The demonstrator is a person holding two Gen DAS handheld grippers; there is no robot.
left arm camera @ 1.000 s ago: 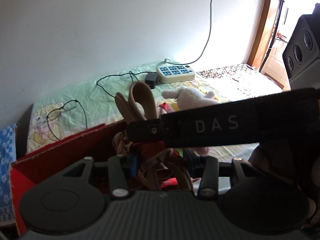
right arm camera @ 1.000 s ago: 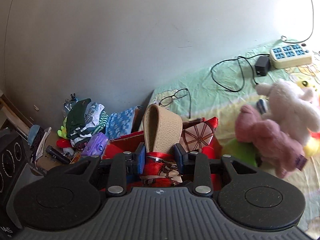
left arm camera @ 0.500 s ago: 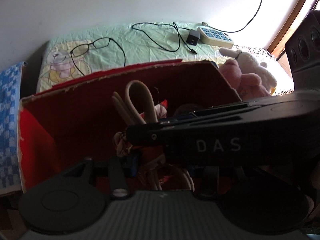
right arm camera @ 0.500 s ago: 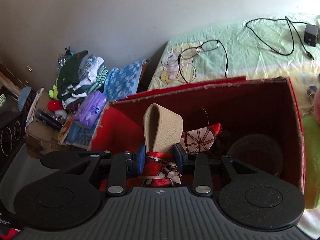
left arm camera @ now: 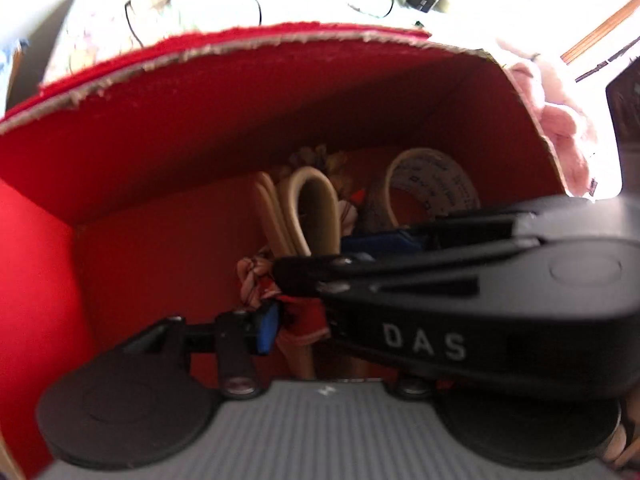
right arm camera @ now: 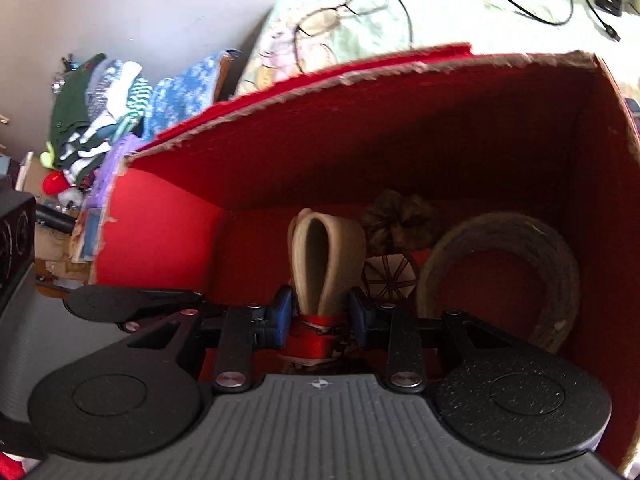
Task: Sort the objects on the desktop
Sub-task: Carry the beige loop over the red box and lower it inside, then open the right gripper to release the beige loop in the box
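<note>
red cardboard box [right arm camera: 400, 152], torn rim. inside: beige leather strap [right arm camera: 326, 256] looped over a red patterned scarf [right arm camera: 316, 334], plus tape roll [left arm camera: 434, 184] and scrunchie [right arm camera: 400, 220]. right tool [right arm camera: 320, 316] clamped on strap and scarf. left tool [left arm camera: 304, 326] pads on scarf, jaws just easing apart; right tool's body blocks its far side. glasses [right arm camera: 344, 12] on bed.

the box [right arm camera: 400, 128] is red inside, its torn rim raw tan. in the box, the strap [right arm camera: 326, 256] is beige, tied with a red printed scarf [right arm camera: 320, 334]; beside it lie a dark brown scrunchie [right arm camera: 400, 220] and a drab coil [right arm camera: 532, 264]. behind the box the sheet [right arm camera: 460, 12] is pale green, the glasses [right arm camera: 344, 12] black. left of the box, the cloth [right arm camera: 180, 96] is blue-and-white patterned.
</note>
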